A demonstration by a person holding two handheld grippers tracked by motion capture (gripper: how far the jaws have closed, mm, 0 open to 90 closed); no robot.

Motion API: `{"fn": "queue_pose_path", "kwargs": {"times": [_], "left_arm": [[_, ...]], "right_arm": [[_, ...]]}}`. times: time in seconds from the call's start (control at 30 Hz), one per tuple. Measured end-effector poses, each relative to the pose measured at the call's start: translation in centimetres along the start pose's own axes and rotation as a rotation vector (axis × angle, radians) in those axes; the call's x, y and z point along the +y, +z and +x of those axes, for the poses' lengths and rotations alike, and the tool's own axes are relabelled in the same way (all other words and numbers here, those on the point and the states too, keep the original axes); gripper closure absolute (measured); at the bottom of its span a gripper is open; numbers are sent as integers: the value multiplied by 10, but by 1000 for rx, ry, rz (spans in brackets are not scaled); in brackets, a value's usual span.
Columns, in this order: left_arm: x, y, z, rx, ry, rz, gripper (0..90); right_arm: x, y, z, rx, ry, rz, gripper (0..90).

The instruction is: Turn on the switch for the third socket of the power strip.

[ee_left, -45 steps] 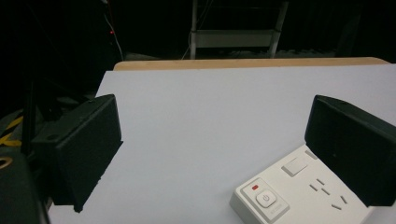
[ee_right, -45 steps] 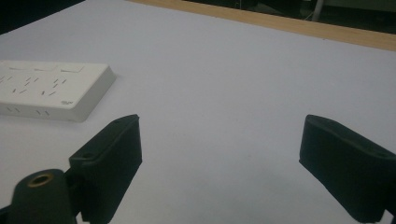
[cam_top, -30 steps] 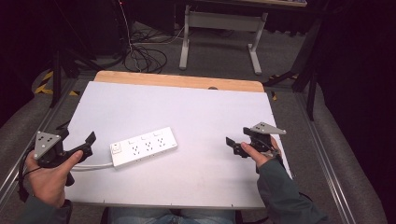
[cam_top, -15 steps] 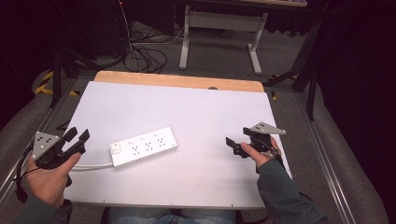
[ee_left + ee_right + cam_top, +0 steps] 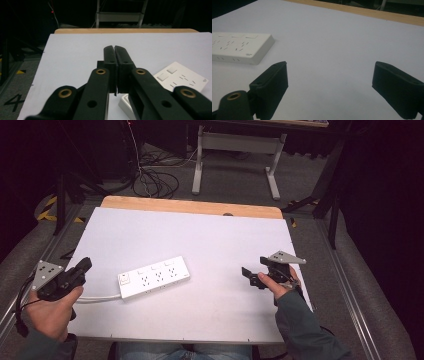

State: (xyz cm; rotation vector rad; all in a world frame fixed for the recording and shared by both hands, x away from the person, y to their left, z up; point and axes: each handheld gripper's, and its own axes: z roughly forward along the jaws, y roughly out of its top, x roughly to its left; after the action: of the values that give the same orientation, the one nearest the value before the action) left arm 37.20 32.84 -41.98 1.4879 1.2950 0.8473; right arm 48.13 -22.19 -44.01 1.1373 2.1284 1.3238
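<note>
power strip: white power strip lies flat on the counter, between the two hand-held grippers, touched by neither
long axis: runs across the counter, slightly slanted; switch end toward the left hand-held gripper, far end toward the right one
cord: leaves the switch end and trails off toward the left hand
nearer hand: left; the strip sits just ahead and to the right of the left hand-held gripper, its corner showing beside the jaws in the left gripper view
left hand-held gripper: jaws have just been closing and now meet pad to pad, nothing between them
right hand-held gripper: well apart from the strip, which lies ahead and to its left; jaws stand wide, holding nothing, over bare counter
next move, likely: the left must reopen before it can take the switch end
</note>
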Motion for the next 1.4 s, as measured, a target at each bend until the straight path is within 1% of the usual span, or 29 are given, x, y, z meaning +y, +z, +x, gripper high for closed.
{"fn": "queue_pose_path", "kwargs": {"times": [0.03,0.07,0.17,0.27,0.37,0.43,0.47,0.5,0.53,0.73,0.77,0.8,0.83,0.93,1.03,1.1,1.13,1.3,1.4], "left_arm": [[0,0,0,0,0,0,898],[1,0,-1,-13,6,-1,898],[2,0,-2,-19,15,0,899],[2,3,-3,-32,29,11,899],[3,9,-5,-38,30,21,899],[4,13,-7,-45,42,29,899],[4,13,-7,-45,42,29,899],[4,17,-9,-54,54,41,899],[4,18,-9,-57,57,43,899],[5,23,-13,-78,72,45,899],[5,24,-14,-81,75,45,899],[6,26,-16,-92,86,55,899],[6,27,-18,-98,86,55,899],[7,31,-21,-107,95,61,899],[9,36,-23,-118,116,74,900],[9,37,-25,-119,115,73,900],[10,40,-27,-128,126,82,900],[11,46,-30,-141,130,93,900],[12,52,-34,-159,142,104,900]], "right_arm": [[0,0,0,0,0,0,137],[0,0,0,0,-1,-1,137],[0,0,0,1,0,-1,137],[0,0,0,0,2,-2,137],[0,0,0,1,-2,-1,137],[0,0,0,1,-2,1,137],[0,0,0,1,-2,0,138],[0,0,0,1,-2,0,138],[0,0,0,1,-3,-1,138],[0,0,0,0,-3,2,138],[0,0,0,0,-4,3,138],[0,0,0,2,-5,2,139],[0,0,0,1,-4,4,140],[0,1,1,2,-7,6,140],[-1,0,0,2,-6,6,139],[-1,0,0,1,-6,5,139],[-1,0,0,1,-6,4,139],[-1,0,0,1,-8,8,141],[-1,0,0,2,-9,5,142]]}}
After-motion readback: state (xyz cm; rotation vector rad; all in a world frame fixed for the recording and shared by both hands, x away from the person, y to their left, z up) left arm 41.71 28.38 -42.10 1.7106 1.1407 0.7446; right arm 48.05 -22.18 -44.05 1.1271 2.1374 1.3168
